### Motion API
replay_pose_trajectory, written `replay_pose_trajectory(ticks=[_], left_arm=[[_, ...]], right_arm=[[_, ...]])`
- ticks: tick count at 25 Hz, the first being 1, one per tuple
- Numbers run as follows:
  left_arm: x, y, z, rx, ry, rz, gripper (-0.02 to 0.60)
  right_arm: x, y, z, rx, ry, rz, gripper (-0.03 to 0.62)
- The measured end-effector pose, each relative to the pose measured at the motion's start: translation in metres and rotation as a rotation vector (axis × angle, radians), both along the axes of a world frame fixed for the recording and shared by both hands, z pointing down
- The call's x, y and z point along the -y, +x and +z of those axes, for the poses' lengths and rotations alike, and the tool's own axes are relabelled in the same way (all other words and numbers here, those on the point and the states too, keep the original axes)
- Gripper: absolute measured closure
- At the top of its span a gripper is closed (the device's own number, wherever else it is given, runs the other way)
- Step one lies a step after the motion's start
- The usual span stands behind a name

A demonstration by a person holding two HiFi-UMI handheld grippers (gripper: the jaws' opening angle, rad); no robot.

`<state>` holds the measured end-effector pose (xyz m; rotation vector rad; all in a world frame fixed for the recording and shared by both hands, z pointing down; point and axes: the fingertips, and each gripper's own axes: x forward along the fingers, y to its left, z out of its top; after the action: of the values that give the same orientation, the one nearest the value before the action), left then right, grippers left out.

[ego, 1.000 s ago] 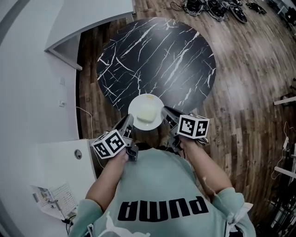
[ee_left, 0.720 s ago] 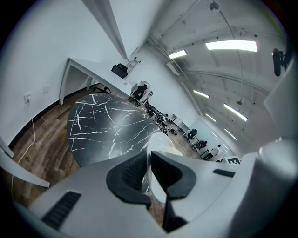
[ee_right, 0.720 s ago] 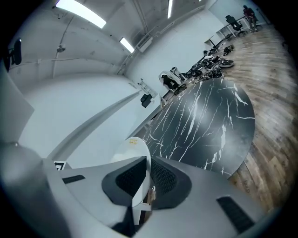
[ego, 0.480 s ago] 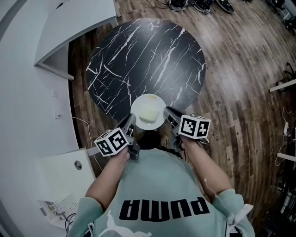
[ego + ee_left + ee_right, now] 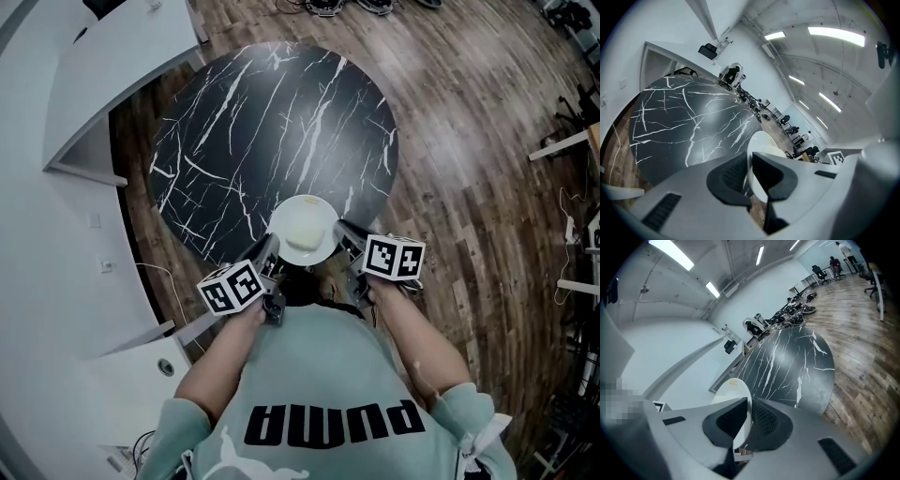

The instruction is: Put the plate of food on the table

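Note:
A white plate (image 5: 302, 231) with pale food on it hangs just over the near rim of the round black marble table (image 5: 272, 131). My left gripper (image 5: 270, 247) is shut on the plate's left rim, my right gripper (image 5: 339, 230) on its right rim. In the left gripper view the plate (image 5: 761, 143) runs edge-on between the dark pads (image 5: 733, 176), above the table (image 5: 684, 126). The right gripper view shows the plate (image 5: 736, 392) clamped the same way by that gripper (image 5: 746, 420), the table (image 5: 787, 364) lying ahead.
A white counter (image 5: 66, 141) curves along the left of the table. Wooden floor (image 5: 469, 159) spreads to the right and beyond. Equipment and cables lie on the floor at the top edge (image 5: 328, 7). A white cabinet corner (image 5: 141, 356) stands at my lower left.
I have stepped closer: the table has slid down and left in the head view. The plate, held by both grippers throughout, now overlaps the table's near rim more.

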<state>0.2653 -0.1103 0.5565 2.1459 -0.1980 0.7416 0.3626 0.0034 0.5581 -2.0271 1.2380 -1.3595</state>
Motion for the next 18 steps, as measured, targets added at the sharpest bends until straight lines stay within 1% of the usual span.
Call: replay_pose_trajectory(ticks=[9,13,18], left_arm=[[0.014,0.045,0.020,0.004,-0.065,0.121,0.545],[0.018,0.057,0.027,-0.005,-0.093,0.179,0.545],[0.022,0.069,0.040,0.005,-0.099,0.234,0.543]], right_arm=[[0.009,0.035,0.015,-0.003,-0.112,0.074,0.557],[0.012,0.046,0.022,-0.009,-0.155,0.103,0.557],[0.016,0.059,0.026,-0.021,-0.182,0.134,0.557]])
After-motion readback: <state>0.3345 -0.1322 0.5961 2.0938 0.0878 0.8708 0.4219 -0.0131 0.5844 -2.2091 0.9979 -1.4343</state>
